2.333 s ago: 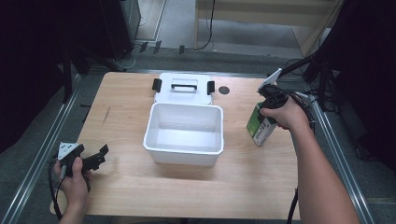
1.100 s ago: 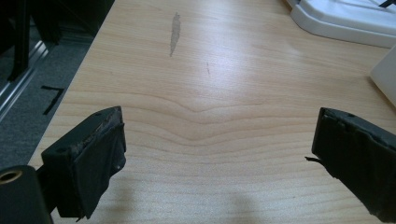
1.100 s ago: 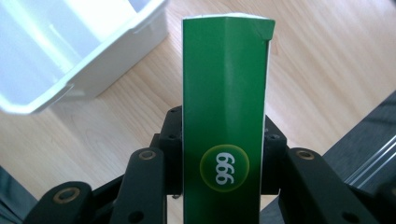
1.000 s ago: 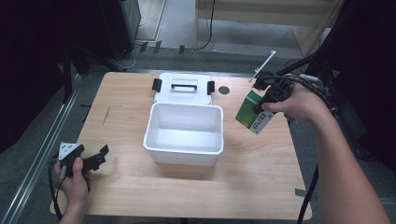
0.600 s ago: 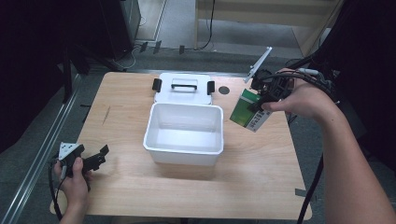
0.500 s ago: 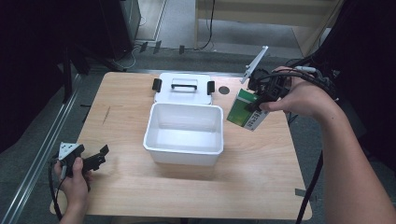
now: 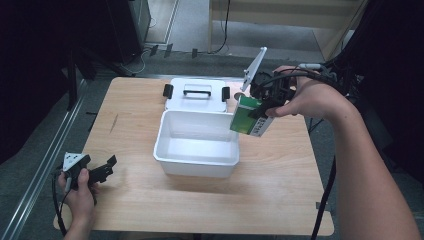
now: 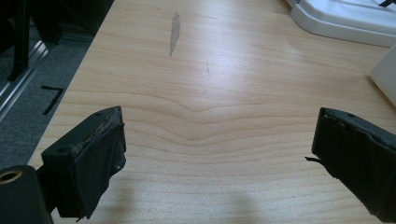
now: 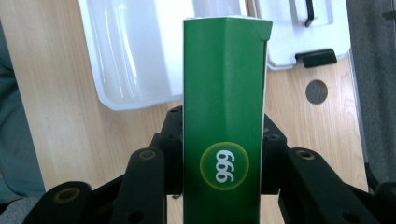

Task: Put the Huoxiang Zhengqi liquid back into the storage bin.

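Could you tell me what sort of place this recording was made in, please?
Probably a lab or workshop set up for recording. A bare wooden table stands on grey carpet with cables trailing across the floor behind it, beside a metal rail, and dark equipment surrounds it.

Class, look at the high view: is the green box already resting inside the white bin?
No. The green box hangs above the white bin's right rim, gripped by the right gripper.

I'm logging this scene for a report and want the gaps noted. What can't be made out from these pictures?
- Green box: lower end cut off by the right gripper view's bottom edge.
- Its label: too small in the high view.
- White bin: cut off by the left gripper view's right edge.
- Lid: near edge hidden behind the bin.
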